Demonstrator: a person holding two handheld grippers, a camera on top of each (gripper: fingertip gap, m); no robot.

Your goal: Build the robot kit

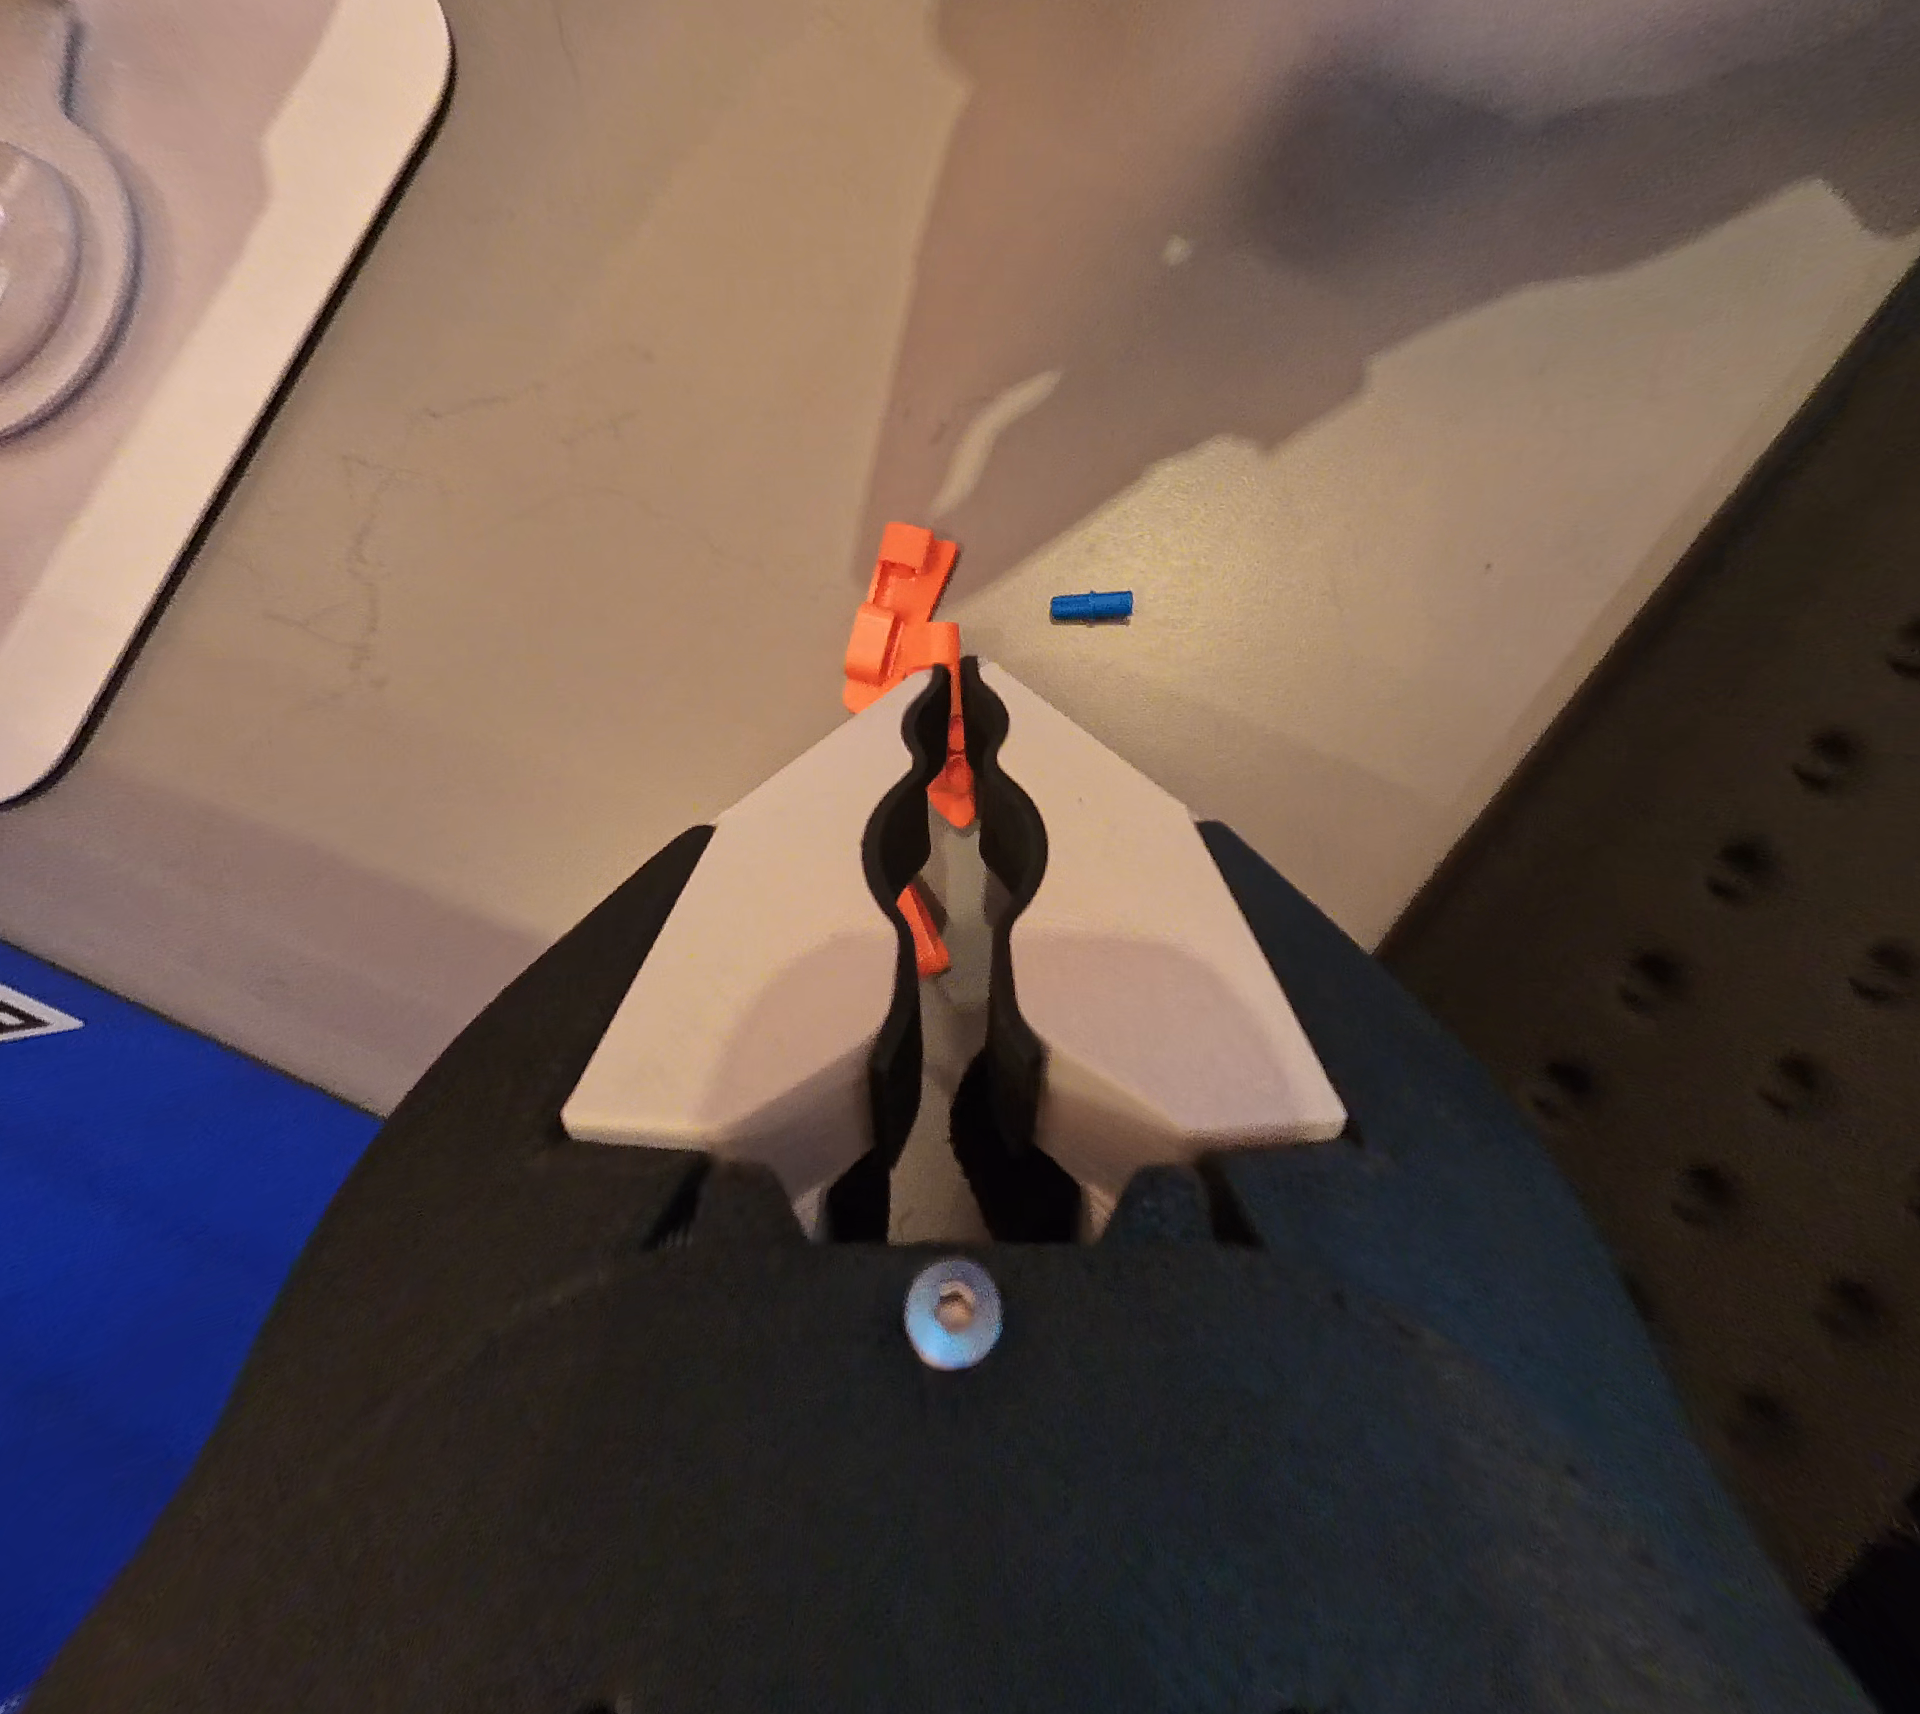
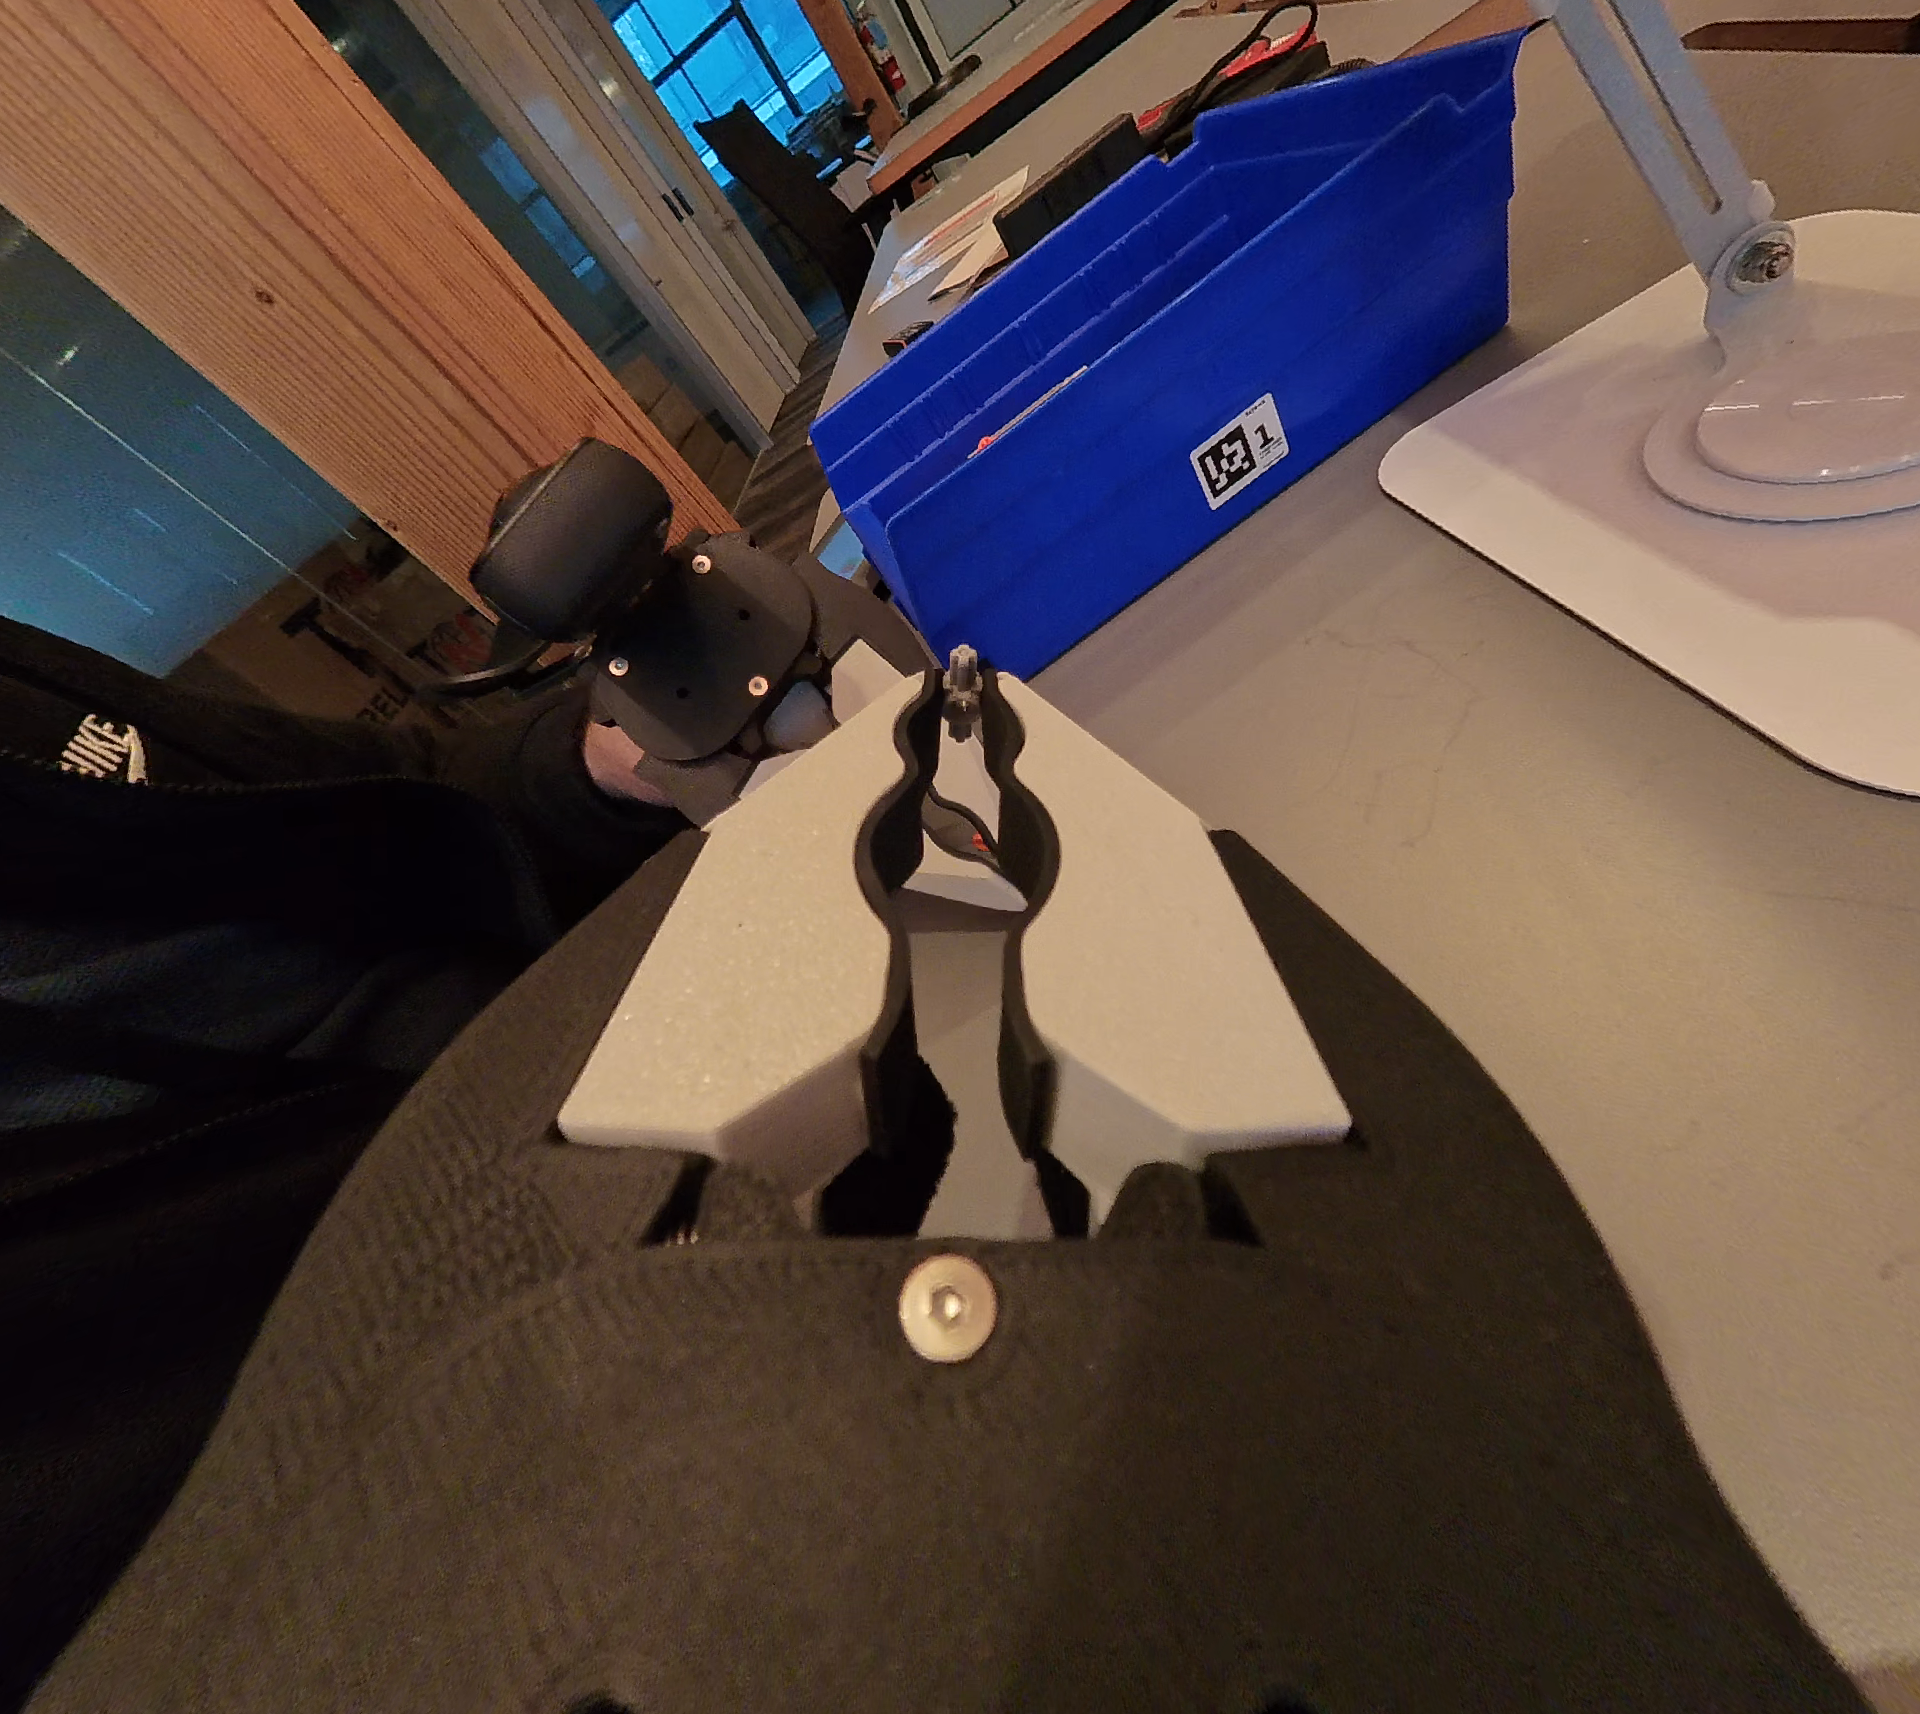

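In the left wrist view my left gripper (image 1: 956,677) is shut on an orange plastic piece (image 1: 899,615), which sticks out past the fingertips just above the grey table (image 1: 623,417). A small blue peg (image 1: 1091,606) lies on the table a little to the right of the tips. In the right wrist view my right gripper (image 2: 961,688) is shut on a small grey pin (image 2: 961,672) that pokes out at the tips. The other gripper (image 2: 696,636), black, shows to the left and just beyond, close to the tips, held by a hand.
A white stand base (image 1: 208,314) lies at the left and shows in the right wrist view (image 2: 1610,521) with its tilted arm. A blue bin (image 2: 1195,386) stands behind the right gripper, its corner (image 1: 125,1249) at lower left. A dark perforated board (image 1: 1714,937) borders the table on the right. Some 12 cm of space lies between my two pairs of fingers. From either gripper's tips it is about 20 cm to the white stand base (image 1: 208,314).
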